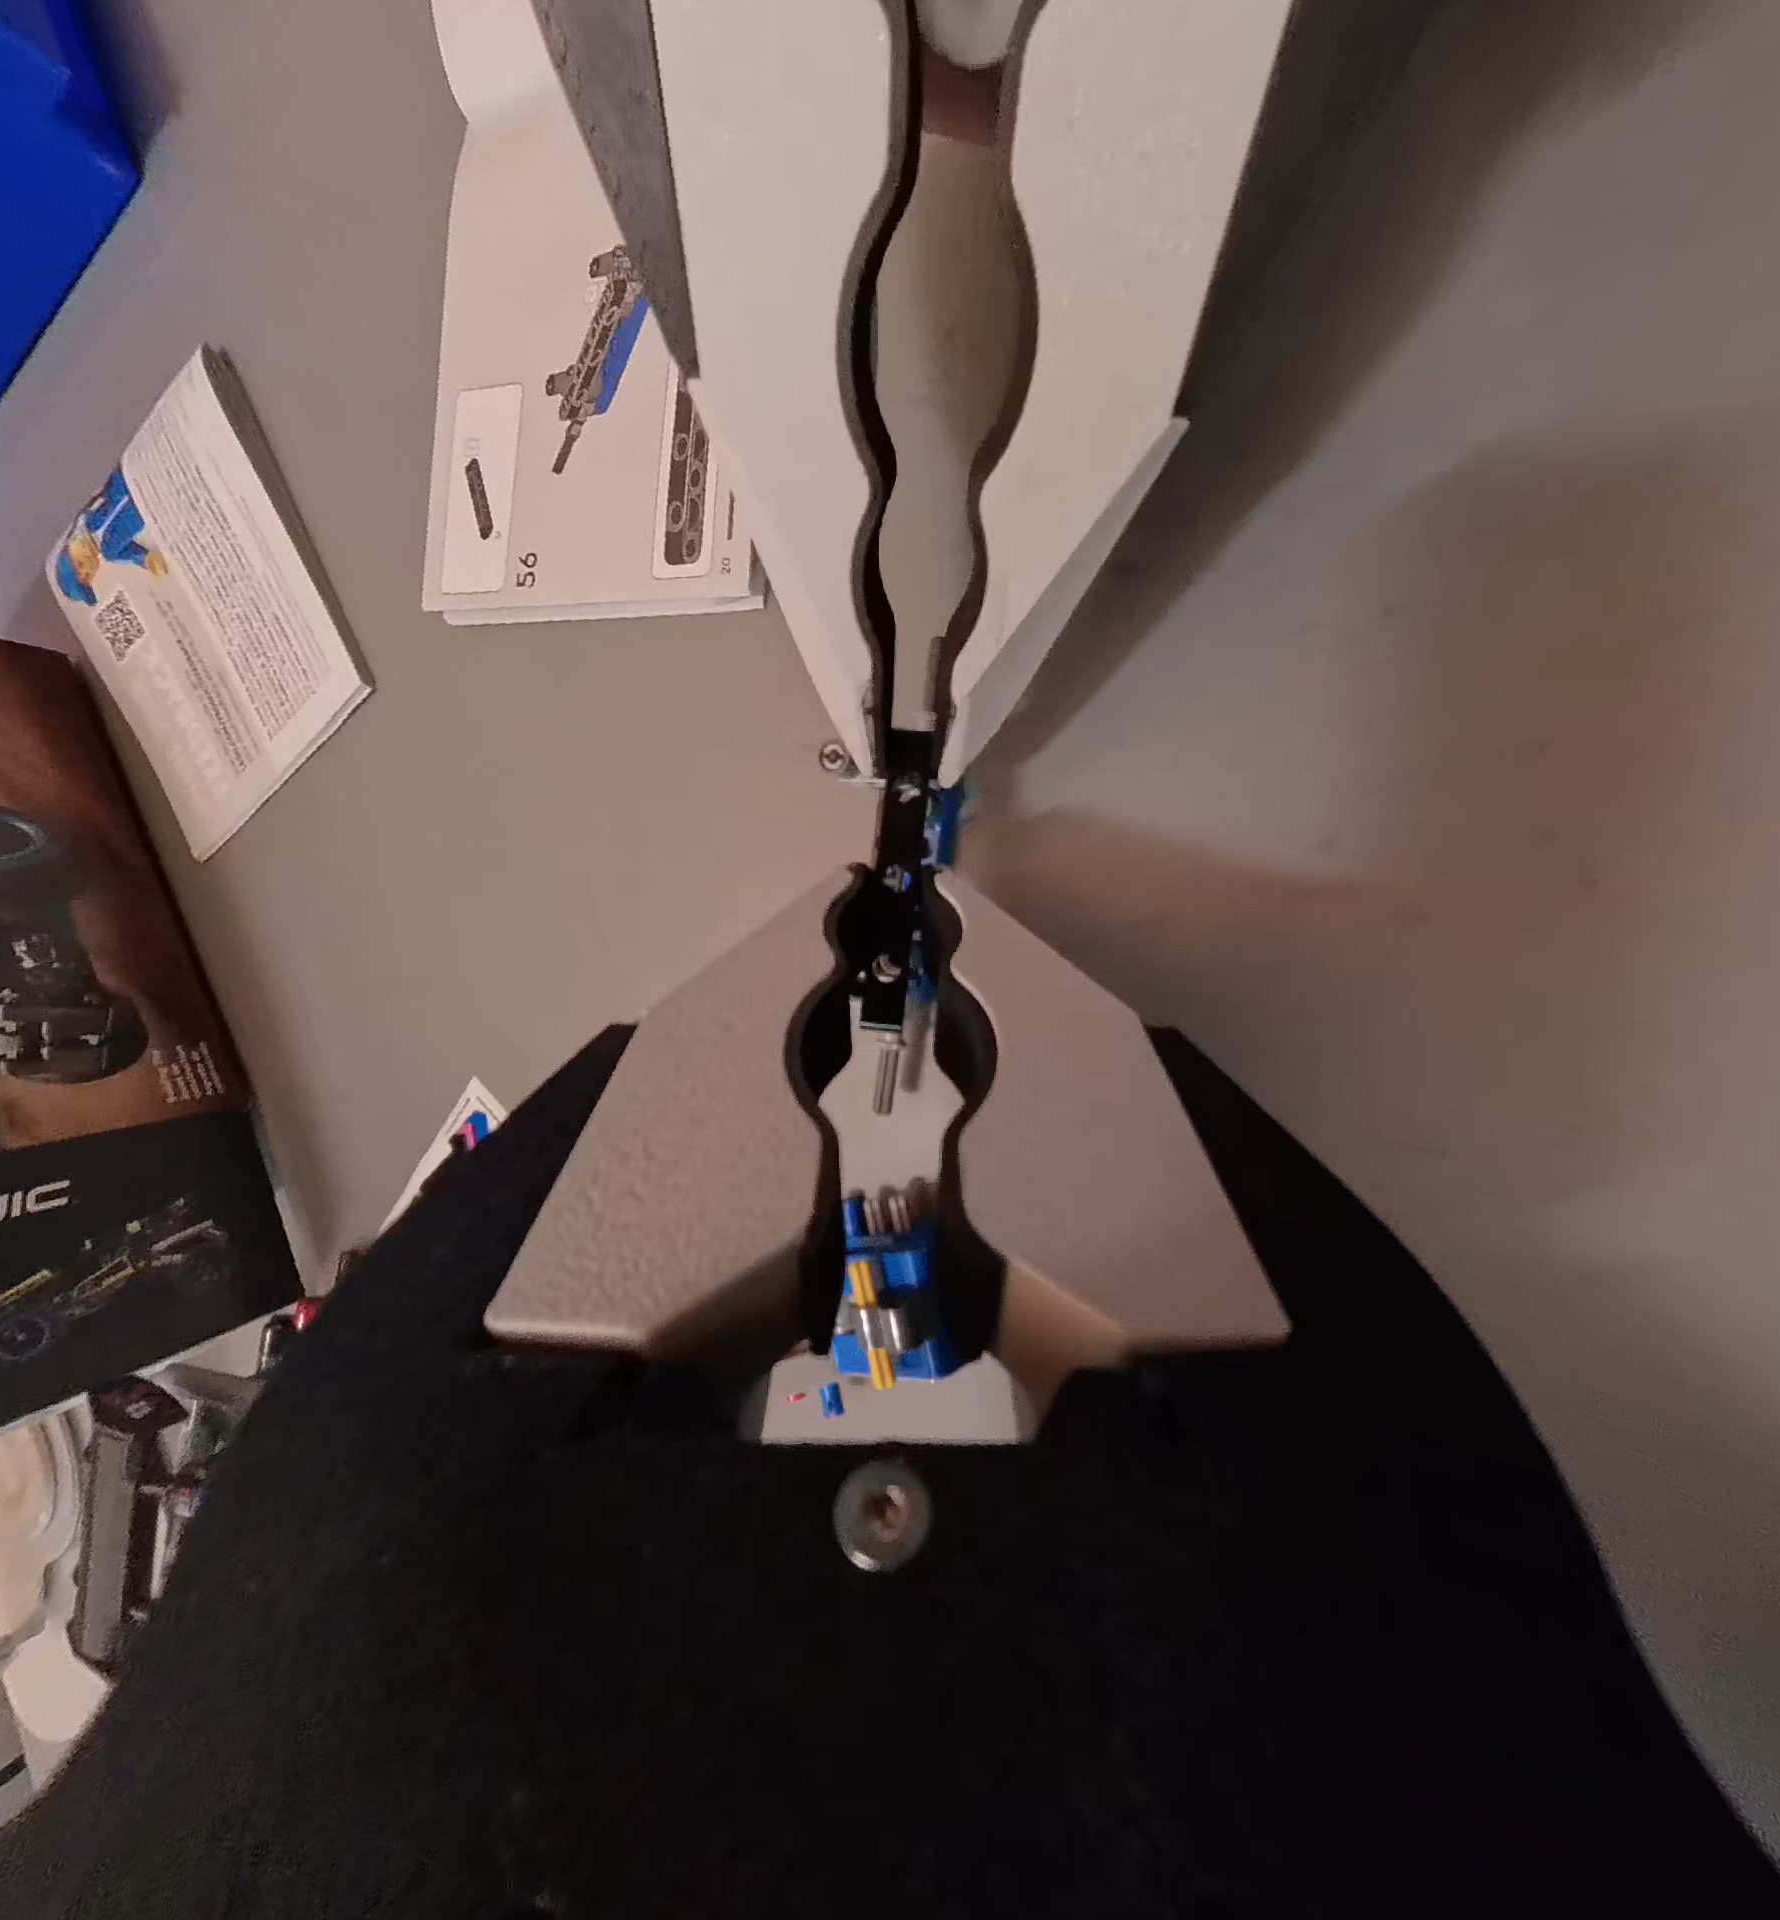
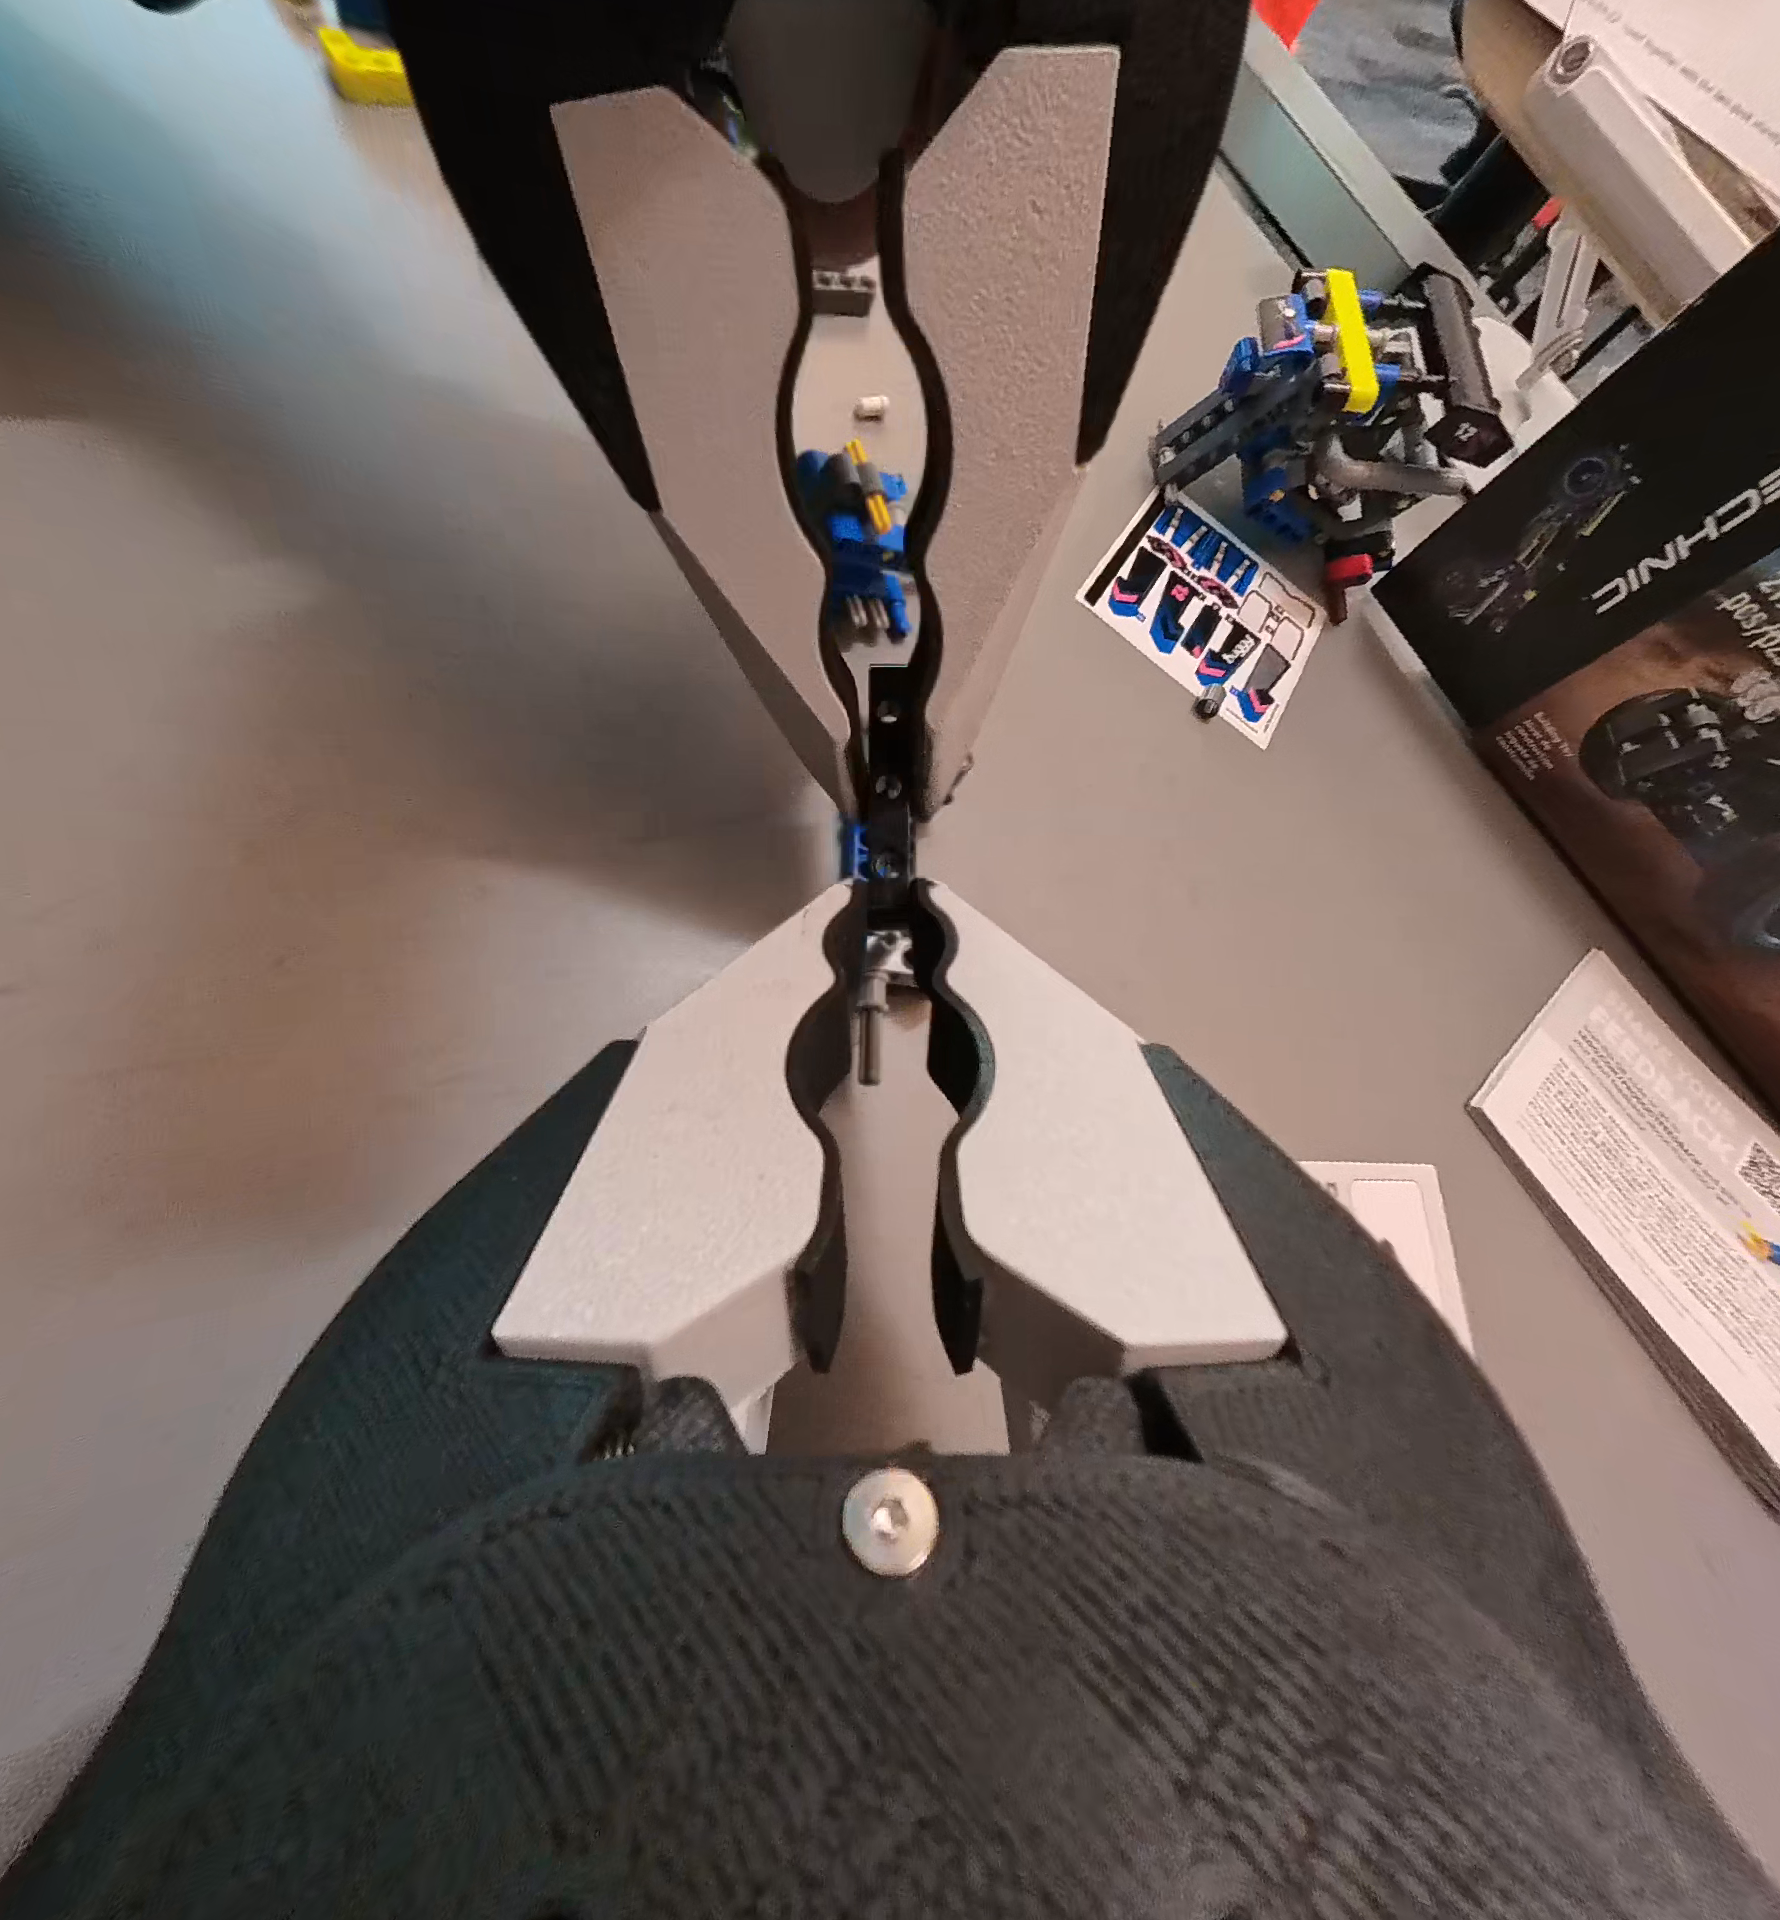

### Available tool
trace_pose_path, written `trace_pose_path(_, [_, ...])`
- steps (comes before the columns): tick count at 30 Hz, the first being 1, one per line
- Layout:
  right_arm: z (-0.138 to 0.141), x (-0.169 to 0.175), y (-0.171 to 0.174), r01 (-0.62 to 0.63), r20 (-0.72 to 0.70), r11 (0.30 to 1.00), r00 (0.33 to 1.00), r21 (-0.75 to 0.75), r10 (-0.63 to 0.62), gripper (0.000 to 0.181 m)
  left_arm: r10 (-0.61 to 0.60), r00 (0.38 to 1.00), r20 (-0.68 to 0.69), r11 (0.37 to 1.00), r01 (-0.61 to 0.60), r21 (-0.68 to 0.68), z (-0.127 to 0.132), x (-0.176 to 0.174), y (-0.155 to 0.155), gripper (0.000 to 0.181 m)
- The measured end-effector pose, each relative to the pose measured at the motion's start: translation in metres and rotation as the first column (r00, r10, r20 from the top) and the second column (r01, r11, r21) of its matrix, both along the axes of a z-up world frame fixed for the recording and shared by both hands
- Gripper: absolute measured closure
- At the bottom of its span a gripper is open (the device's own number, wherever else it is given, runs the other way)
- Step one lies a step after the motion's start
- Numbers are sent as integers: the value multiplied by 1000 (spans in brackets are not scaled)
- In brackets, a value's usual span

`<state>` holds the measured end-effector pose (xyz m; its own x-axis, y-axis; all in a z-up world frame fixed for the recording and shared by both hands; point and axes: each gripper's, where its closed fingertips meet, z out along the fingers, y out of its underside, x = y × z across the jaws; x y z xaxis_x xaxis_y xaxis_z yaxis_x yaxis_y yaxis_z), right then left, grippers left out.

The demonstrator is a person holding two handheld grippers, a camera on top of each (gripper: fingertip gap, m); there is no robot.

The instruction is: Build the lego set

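Note:
My left gripper (image 1: 891,883) and right gripper (image 2: 891,899) face each other tip to tip. Both are shut on one small Lego assembly: a black holed beam (image 1: 905,821) with a blue piece (image 1: 946,821) on its side and a grey axle (image 1: 884,1081) sticking out. The beam also shows in the right wrist view (image 2: 888,831), spanning the two sets of tips above the grey table. The right gripper (image 1: 907,727) comes in from the top of the left wrist view. The left gripper (image 2: 891,779) does the same in the right wrist view.
A blue sub-assembly (image 2: 860,540) with a yellow axle lies on the table below. A larger blue and grey build (image 2: 1322,416), a sticker sheet (image 2: 1198,613), the set's box (image 2: 1644,623), a leaflet (image 2: 1696,1247) and the open instruction booklet (image 1: 574,416) lie to one side.

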<state>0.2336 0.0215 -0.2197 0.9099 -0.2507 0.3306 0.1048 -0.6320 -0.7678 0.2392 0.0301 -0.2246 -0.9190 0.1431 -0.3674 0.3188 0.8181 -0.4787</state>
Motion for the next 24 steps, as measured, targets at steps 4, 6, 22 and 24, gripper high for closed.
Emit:
trace_pose_path(4, [4, 2, -1, -2, 40, 999, 999, 32, 1, 176, -22, 1000, -21, 998, 20, -59, 6, 0, -2, 176])
trace_pose_path(6, [4, 0, -1, -14, 28, 999, 1000, 48, 13, 176, -37, 998, -57, 994, 31, -102, 10, -4, -3, 176])
trace_pose_path(22, [6, -7, -4, -111, -22, 989, 993, 100, 114, 175, -92, 977, -194, 977, 51, -206, 11, -10, -6, 177])
trace_pose_path(24, [7, -6, -7, -121, -31, 987, 992, 102, 125, 175, -88, 974, -211, 974, 40, -221, 13, -9, -5, 177])
